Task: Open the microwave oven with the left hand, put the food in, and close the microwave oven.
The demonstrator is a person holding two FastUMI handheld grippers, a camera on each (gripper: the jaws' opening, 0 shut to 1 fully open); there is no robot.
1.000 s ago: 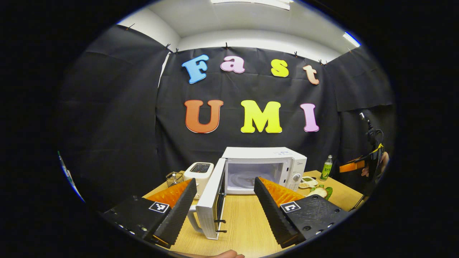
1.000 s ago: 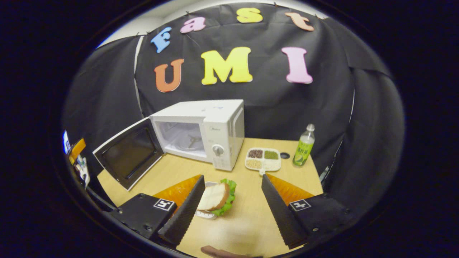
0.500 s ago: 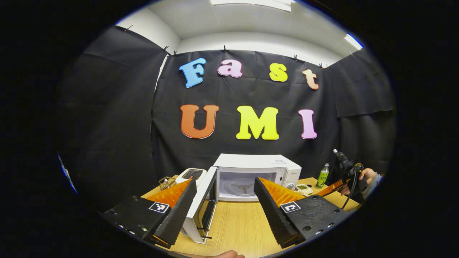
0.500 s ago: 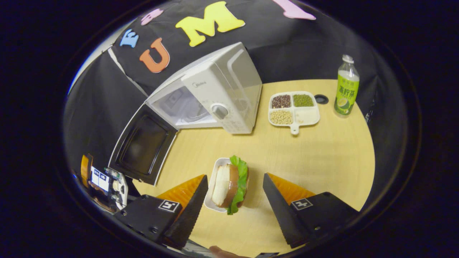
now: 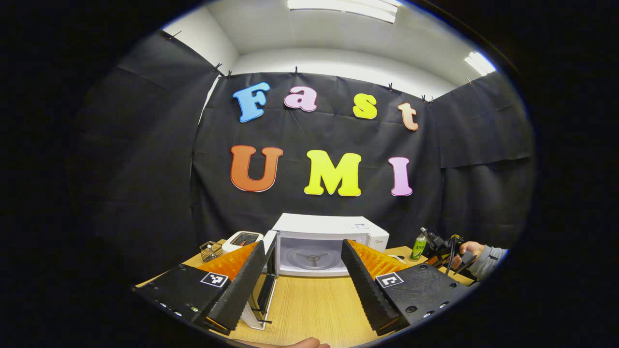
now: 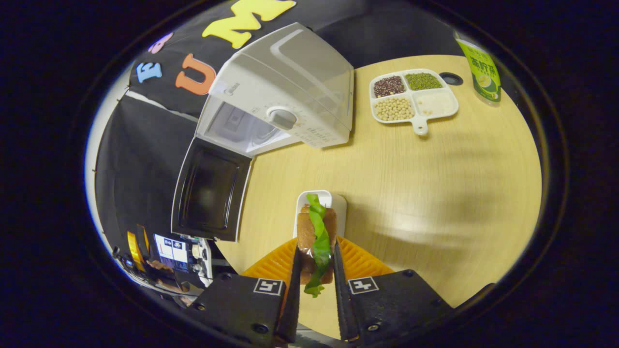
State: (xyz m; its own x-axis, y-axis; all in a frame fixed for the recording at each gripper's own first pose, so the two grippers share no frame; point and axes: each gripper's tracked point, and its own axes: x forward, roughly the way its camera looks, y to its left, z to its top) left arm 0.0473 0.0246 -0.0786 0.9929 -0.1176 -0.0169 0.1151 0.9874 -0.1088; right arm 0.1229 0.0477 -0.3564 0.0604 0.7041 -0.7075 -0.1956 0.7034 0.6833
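Fingers of the right gripper (image 6: 314, 295) are clamped on the sandwich (image 6: 316, 241), bread with a green lettuce leaf, over a small white tray (image 6: 338, 205) on the wooden table (image 6: 435, 193). Ahead and left stands the white microwave (image 6: 285, 92), its door (image 6: 210, 188) swung wide. The left gripper (image 5: 302, 282) hangs spread apart, holding nothing, facing the microwave cavity with the glass turntable (image 5: 309, 256); black cloth walls the booth.
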